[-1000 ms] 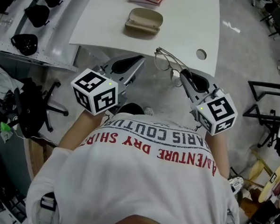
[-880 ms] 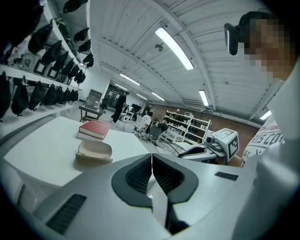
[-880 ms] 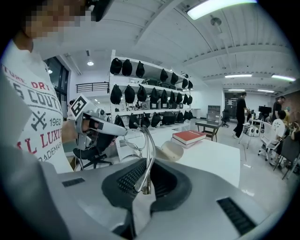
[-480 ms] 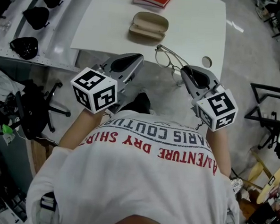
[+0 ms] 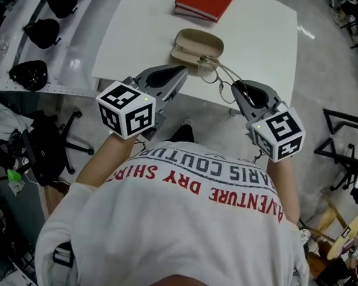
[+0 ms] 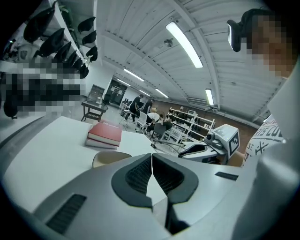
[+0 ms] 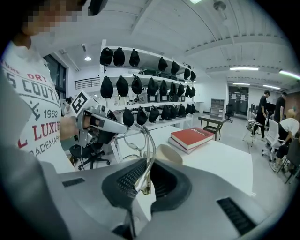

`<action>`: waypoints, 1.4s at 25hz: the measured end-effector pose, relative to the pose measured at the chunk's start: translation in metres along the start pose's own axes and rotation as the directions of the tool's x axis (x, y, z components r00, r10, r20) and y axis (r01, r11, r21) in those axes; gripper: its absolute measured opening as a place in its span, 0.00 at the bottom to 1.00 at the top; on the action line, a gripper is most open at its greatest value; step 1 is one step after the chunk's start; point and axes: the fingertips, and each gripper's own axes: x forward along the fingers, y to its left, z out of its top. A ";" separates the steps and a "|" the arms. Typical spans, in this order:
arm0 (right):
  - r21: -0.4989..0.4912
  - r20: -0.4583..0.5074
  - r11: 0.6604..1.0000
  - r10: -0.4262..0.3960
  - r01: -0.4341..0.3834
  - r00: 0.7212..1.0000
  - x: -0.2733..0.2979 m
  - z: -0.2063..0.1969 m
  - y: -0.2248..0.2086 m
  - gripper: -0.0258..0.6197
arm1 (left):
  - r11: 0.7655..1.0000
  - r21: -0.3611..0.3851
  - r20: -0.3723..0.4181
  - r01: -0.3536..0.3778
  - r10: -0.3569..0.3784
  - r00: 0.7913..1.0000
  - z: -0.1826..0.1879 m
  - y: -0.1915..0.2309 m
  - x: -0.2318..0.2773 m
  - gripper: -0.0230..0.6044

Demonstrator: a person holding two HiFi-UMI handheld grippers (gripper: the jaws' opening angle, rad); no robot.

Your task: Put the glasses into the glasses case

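Observation:
A closed beige glasses case (image 5: 198, 46) lies near the front edge of the white table (image 5: 137, 28). My right gripper (image 5: 239, 90) is shut on one temple arm of the thin metal-framed glasses (image 5: 215, 71), whose lenses hang just over the table edge, right beside the case. In the right gripper view the temple arm (image 7: 146, 165) is pinched between the pads, with the case (image 7: 169, 153) behind it. My left gripper (image 5: 176, 76) is shut and holds nothing, at the table edge in front of the case (image 6: 108, 158).
A red book (image 5: 206, 2) lies on the table behind the case. A rack of black helmets (image 5: 36, 33) runs along the left. A black office chair (image 5: 46, 143) stands on the floor at the lower left.
Both grippers have moved forward to the table edge. The glasses, earlier over the floor, now hang beside the case.

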 end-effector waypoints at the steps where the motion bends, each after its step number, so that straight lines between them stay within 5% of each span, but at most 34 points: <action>1: 0.000 -0.004 1.000 -0.001 0.001 1.000 0.005 0.002 -0.005 0.10 | 1.000 0.001 -0.005 -0.001 0.001 1.000 0.001 0.006 0.003 0.08; 22: -0.075 -0.143 0.995 0.062 -0.073 0.988 0.110 0.006 -0.050 0.10 | 0.999 -0.039 -0.072 -0.035 0.032 0.997 0.005 0.100 0.034 0.08; 35: -0.099 -0.226 0.982 0.137 -0.163 0.965 0.150 -0.027 -0.057 0.10 | 0.993 -0.083 -0.086 -0.079 0.072 0.994 -0.013 0.140 0.031 0.08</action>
